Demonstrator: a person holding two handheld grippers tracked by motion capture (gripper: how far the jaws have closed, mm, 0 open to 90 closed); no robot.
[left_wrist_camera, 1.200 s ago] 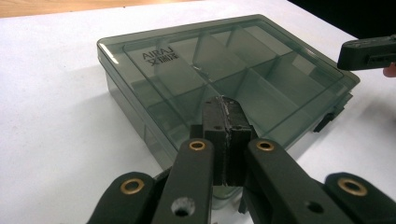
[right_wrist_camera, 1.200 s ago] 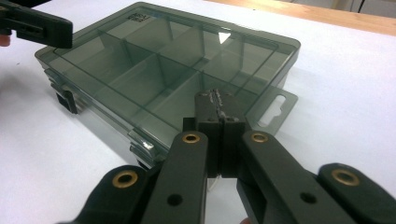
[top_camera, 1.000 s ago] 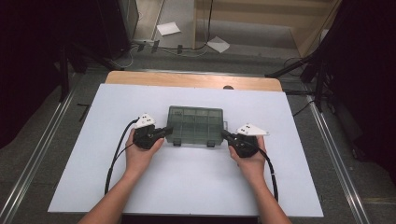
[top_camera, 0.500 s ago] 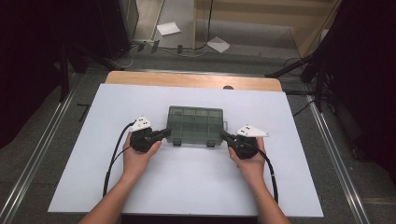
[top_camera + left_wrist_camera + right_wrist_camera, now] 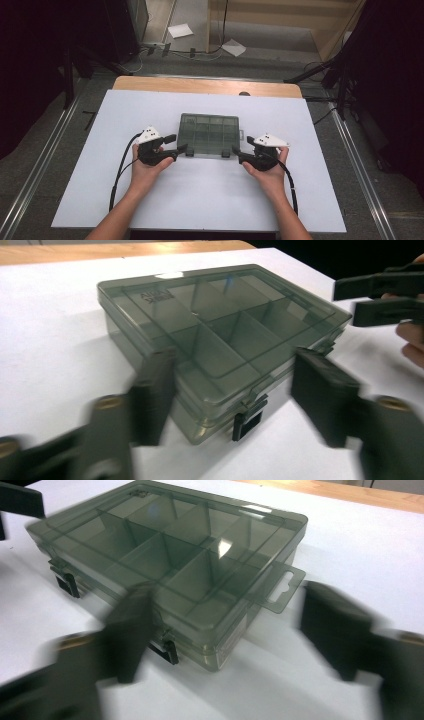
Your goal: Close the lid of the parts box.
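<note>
High view showed your left gripper [image 5: 181, 149] and right gripper [image 5: 238, 152] flanking the smoky translucent plastic compartment box [image 5: 208, 134]. Both had just been opening, jaws spread wide and gripping nothing.

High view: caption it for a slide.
Left gripper and right gripper, jaws open, flank a closed smoky compartment box on a white table.

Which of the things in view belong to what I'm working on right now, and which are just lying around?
Part of the job:
- smoky clear compartment box, lid down, on the white table
- its two black latches on the near edge
- left gripper and right gripper, jaws just opened, one at each near corner

Lying about:
- two papers on the floor beyond the table
- floor cables
</note>
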